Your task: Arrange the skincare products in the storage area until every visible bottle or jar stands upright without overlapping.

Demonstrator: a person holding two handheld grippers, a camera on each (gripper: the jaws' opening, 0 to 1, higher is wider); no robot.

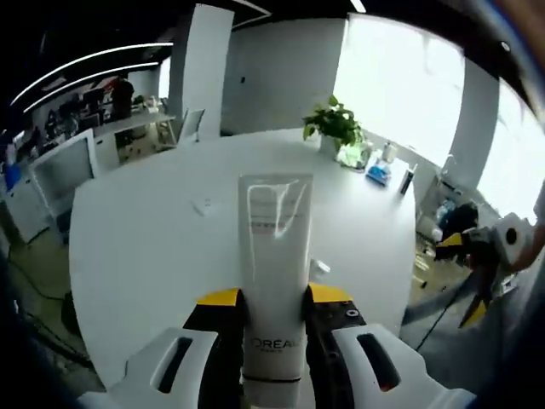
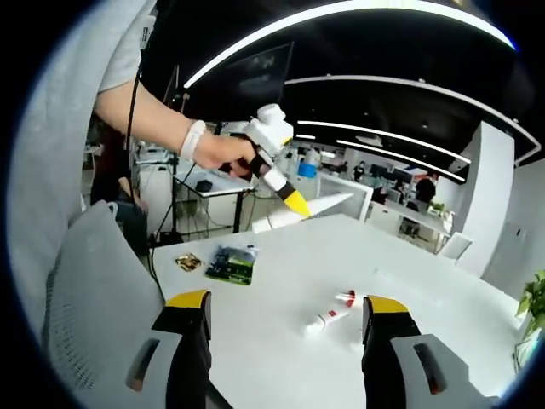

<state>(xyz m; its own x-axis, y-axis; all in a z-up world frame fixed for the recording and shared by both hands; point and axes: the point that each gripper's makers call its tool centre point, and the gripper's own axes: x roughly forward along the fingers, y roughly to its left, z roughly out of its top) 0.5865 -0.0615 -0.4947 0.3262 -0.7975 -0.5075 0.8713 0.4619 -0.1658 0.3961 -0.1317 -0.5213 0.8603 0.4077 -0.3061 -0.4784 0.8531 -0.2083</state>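
left hand-held gripper [image 1: 274,328] clamped on white L'Oreal tube [image 1: 274,273], held above worktop [image 1: 153,247] | right hand-held gripper [image 2: 289,328] jaws wide, empty | small red-capped tube [image 2: 330,317] lying flat on the worktop | tip: lower cap-end first, release only once stable, clear of other items

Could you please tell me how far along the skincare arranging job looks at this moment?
Nothing looks finished yet. In hand: the left tongs are shut on a white tube, held above the white table. Left to do: a small red-capped tube lies flat on the table between the open right tongs, and must be stood up. A green packet lies flat nearby.
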